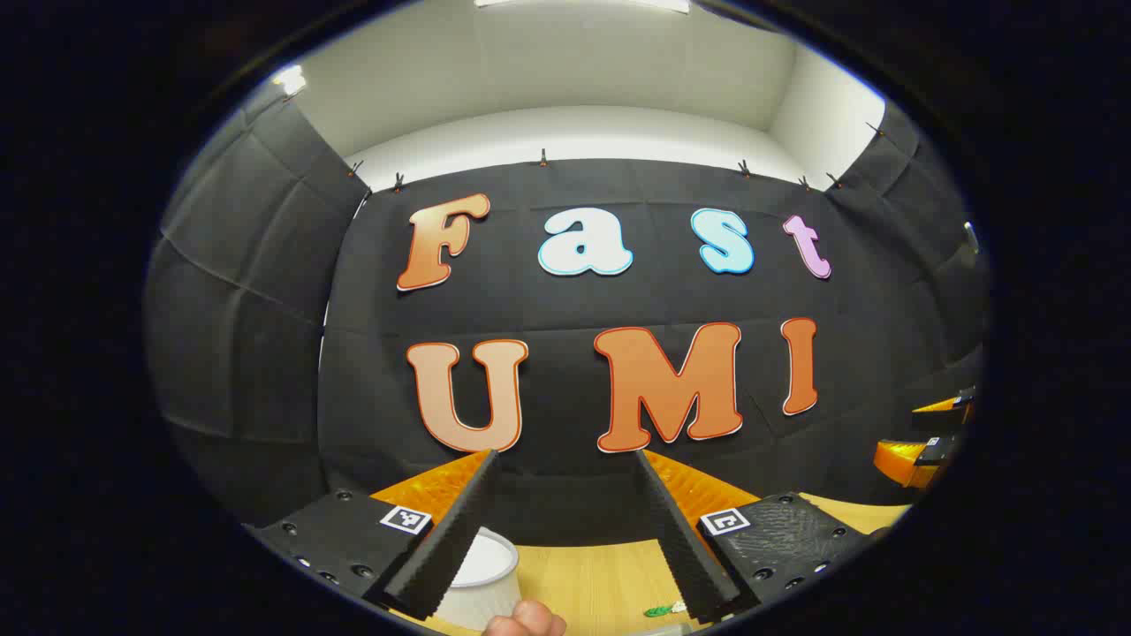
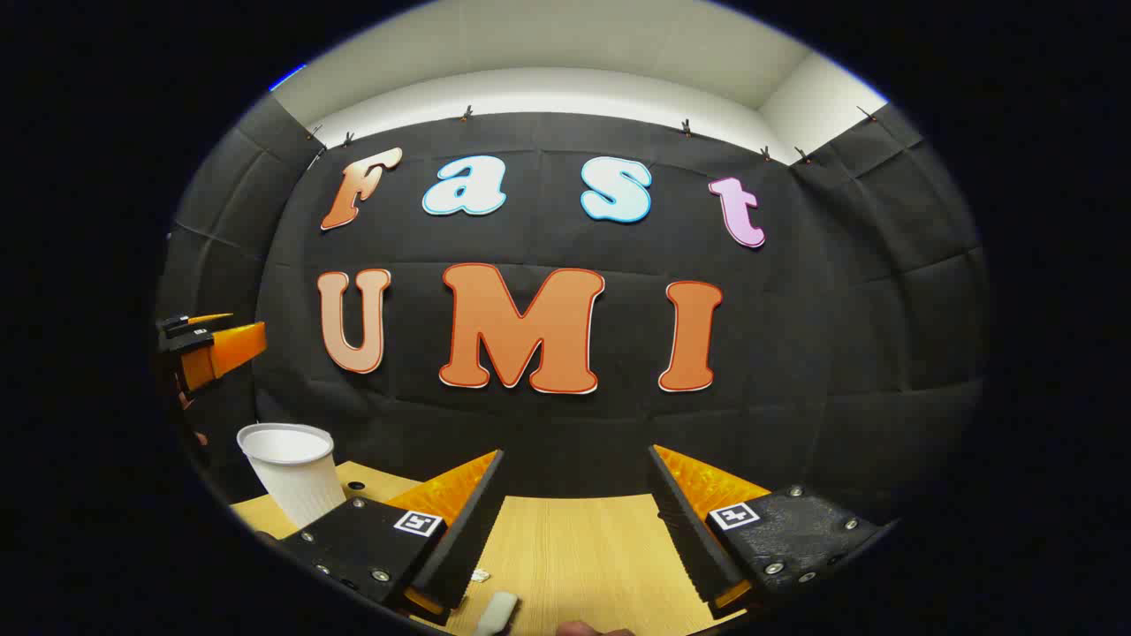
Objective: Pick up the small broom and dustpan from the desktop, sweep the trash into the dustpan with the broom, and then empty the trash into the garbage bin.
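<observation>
Both grippers up over the bench, fingers spread wide, nothing gripped.

Left gripper: fingers far apart and empty above the light wooden bench; a white ribbed paper cup, the likely bin, stands on the bench just behind its left finger, a small green scrap of trash lies near its right finger, and a fingertip shows at the bottom edge. Right gripper: also wide open and empty; same cup upright at far left of the bench, a small white piece lies low between the fingers. Can't pick out broom or dustpan.
</observation>
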### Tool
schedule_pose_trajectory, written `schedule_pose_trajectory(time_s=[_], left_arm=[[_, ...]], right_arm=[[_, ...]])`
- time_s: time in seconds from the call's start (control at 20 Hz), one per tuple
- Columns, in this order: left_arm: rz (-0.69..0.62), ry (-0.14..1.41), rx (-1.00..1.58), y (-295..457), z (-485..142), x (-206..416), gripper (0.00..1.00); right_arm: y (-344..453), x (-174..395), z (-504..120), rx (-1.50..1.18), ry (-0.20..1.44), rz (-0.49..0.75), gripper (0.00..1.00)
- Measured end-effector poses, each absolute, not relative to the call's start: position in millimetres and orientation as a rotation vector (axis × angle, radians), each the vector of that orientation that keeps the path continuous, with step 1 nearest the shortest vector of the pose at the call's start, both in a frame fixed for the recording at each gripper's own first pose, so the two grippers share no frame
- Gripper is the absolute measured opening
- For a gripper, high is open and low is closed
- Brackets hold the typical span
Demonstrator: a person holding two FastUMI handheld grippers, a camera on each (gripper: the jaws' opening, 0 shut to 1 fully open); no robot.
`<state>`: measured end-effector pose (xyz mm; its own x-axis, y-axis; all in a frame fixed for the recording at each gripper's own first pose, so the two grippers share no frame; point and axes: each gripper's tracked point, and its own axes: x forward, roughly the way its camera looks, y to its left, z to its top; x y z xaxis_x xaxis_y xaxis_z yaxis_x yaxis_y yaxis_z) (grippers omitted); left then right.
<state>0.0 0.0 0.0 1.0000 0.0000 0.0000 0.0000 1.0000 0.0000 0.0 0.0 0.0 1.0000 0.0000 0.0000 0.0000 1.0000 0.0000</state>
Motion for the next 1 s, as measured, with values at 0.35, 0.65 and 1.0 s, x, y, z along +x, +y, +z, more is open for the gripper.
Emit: schedule_pose_trajectory(time_s=[0.35,0.65,1.0], left_arm=[[-0.024,-0.036,0.108,29,10,0,0.94],[-0.014,0.021,-0.028,27,1,-34,0.95],[-0.052,0.103,-0.145,-36,-23,-68,0.95]], right_arm=[[12,-5,-11,-0.026,0.034,0.052,0.94],[12,-16,-20,-0.047,0.064,0.075,0.94],[8,-29,-19,-0.034,0.045,0.072,0.94]])
